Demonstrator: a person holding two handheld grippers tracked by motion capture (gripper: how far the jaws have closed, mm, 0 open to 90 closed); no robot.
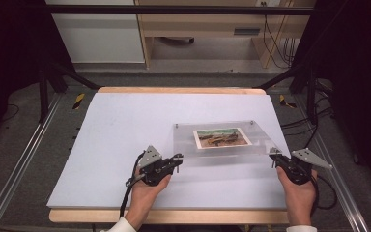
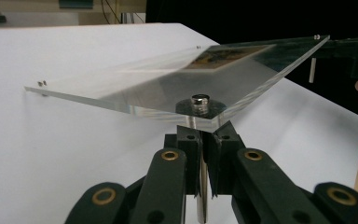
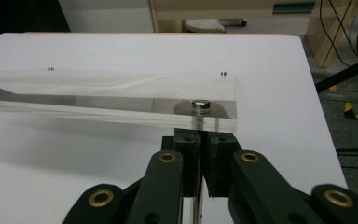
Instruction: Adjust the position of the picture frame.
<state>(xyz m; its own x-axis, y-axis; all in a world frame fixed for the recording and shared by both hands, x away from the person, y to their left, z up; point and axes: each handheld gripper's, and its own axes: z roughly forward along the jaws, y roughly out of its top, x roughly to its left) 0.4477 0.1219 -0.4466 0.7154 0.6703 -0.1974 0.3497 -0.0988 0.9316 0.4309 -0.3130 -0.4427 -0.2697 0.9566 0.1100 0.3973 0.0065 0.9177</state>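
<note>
A clear acrylic plate (image 1: 251, 145) with a small landscape photo (image 1: 221, 137) in it hangs over the white sheet (image 1: 125, 125), right of centre. A metal post with a screw head (image 2: 200, 99) runs through each near corner. My left gripper (image 1: 178, 158) is shut on the post at the near left corner; in the left gripper view its jaws (image 2: 204, 135) pinch the post just under the plate (image 2: 135, 84). At the near right corner my right gripper (image 1: 274, 155) is likewise shut (image 3: 200, 135) on the post below the screw head (image 3: 200, 104). The plate's near edge is off the sheet.
The white sheet covers a wooden table (image 1: 174, 216). Aluminium rails (image 1: 19, 164) run along both sides, with black frame struts (image 1: 77, 75) at the far corners. Beyond the table stand a white cabinet (image 1: 96, 34) and wooden furniture with cables (image 1: 275, 34).
</note>
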